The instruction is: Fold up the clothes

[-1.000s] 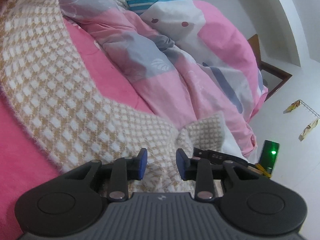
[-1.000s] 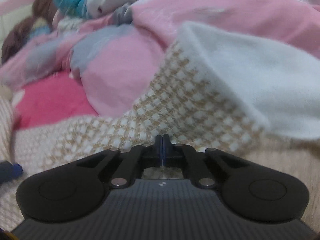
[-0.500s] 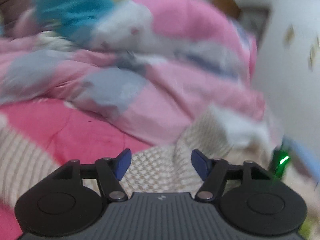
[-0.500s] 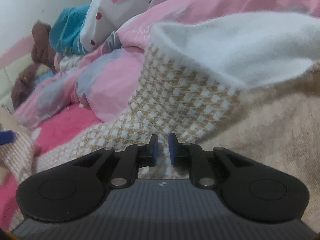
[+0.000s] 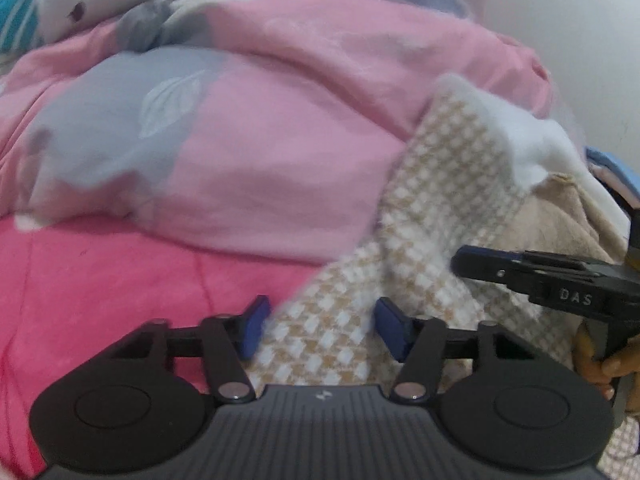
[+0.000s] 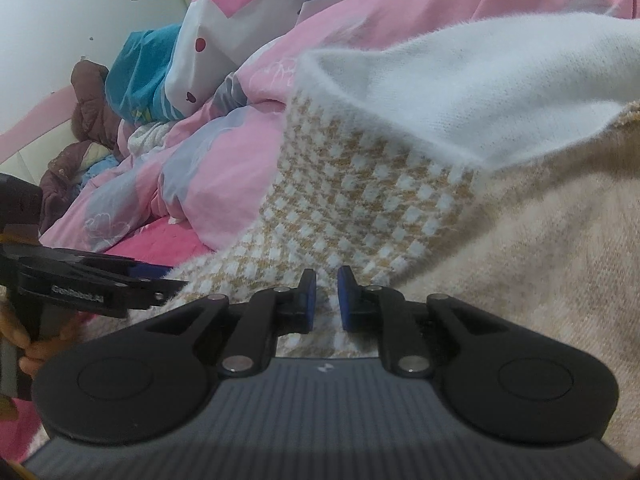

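Sweater, fuzzy knit with tan-and-white check [image 5: 328, 340], white collar band [image 6: 460, 80] and plain beige inside face [image 6: 540, 260], lies on hot-pink fleece bedsheet [image 5: 100, 292], up against a rumpled pink-and-grey quilt [image 5: 240, 140] at 12 o'clock; left gripper [image 5: 318, 326] has jaws closing, blue pads either side of a checked fold, fabric between them, pads not clearly pressing yet; right gripper [image 6: 325, 300] jaws nearly together with a narrow gap, checked knit showing in the gap, cannot tell for sure if pinched; in the left view the right gripper comes in from 3 o'clock, tip over the checked panel, fingers of the person's hand [image 5: 600, 364] on its handle at 4 o'clock; in the right view the left gripper sits at 9 o'clock, just beside the same hem edge.

Step in hand, as I judge it: both grippers taking hold of the near edge to lift a fold; to do well, get a full pad bite on both layers, not just fuzz; keep the two grips level and fabric taut between them so the crease runs straight; carry the edge toward 12 o'clock without dragging the quilt; risk: loose knit slips out of a shallow pinch.
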`<state>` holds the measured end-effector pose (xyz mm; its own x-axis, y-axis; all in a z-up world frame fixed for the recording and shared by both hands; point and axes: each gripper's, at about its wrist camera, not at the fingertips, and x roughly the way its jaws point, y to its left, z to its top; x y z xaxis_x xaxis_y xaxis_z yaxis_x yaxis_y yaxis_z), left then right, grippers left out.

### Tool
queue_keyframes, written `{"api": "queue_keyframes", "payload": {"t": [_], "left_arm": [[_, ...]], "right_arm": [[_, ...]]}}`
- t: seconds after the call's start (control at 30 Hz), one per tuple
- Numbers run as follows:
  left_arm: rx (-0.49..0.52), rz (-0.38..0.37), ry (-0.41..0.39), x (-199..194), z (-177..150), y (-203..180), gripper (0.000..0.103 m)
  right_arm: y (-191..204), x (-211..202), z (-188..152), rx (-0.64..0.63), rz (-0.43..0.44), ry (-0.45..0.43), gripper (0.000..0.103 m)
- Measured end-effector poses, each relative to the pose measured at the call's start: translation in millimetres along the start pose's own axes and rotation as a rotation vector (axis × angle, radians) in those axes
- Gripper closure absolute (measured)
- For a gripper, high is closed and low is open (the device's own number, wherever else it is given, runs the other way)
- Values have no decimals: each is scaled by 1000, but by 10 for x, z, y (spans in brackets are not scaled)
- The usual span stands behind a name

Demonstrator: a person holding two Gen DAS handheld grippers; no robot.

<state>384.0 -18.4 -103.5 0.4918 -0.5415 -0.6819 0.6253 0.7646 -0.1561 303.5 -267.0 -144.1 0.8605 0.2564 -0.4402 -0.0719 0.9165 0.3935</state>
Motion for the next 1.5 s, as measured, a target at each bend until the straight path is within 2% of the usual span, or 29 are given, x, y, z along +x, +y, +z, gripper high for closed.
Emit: {"api": "queue_keyframes", "payload": {"t": [0.03, 0.07, 0.23, 0.33, 0.47, 0.53, 0.6, 0.63, 0.67, 0.73, 0.87, 0.97, 1.1, 1.23, 1.33, 1.43, 1.5], "left_arm": [[11, 7, -7, -9, -16, -27, 82], [22, 15, -14, -18, -33, -53, 86], [46, 103, -141, -322, -124, -130, 93], [1, 148, -179, -484, -124, 10, 93], [8, 210, -128, -259, -220, 95, 92], [-14, 218, -126, -164, -258, 144, 91], [-28, 221, -132, -168, -261, 163, 86], [-32, 227, -138, -198, -252, 161, 81], [-37, 235, -143, -238, -242, 159, 70], [-50, 248, -178, -365, -234, 150, 63], [-51, 255, -263, -562, -167, -45, 67], [-40, 212, -297, -620, -120, -253, 67], [-32, 139, -279, -422, -97, -474, 67], [-77, 148, -227, -8, -46, -487, 70], [-85, 191, -209, 230, 37, -469, 73], [-70, 226, -214, 263, 116, -514, 74], [-75, 212, -244, 169, 123, -541, 76]], "right_arm": [[-7, 1, 0, 4, 3, 0, 92], [-13, 2, 0, 7, 6, -1, 92], [-4, 2, 1, 4, 15, -1, 92], [8, 2, 1, -2, 21, 0, 93], [15, 4, -3, -9, 21, 5, 93], [-4, 0, -7, -1, 27, 6, 93], [-18, -4, -10, 7, 31, 6, 93], [-17, -5, -12, 7, 31, 6, 93], [-17, -7, -14, 7, 32, 6, 93], [-15, -11, -17, 7, 32, 6, 93], [-8, -22, -20, 7, 30, 5, 93], [-9, -29, -24, 10, 31, 4, 93], [-17, -30, -21, 16, 33, 4, 93], [-34, -34, -25, 24, 38, 3, 93], [-40, -39, -26, 30, 43, 1, 93], [-45, -44, -26, 36, 47, -1, 93], [-48, -48, -26, 39, 50, -2, 93]]}}
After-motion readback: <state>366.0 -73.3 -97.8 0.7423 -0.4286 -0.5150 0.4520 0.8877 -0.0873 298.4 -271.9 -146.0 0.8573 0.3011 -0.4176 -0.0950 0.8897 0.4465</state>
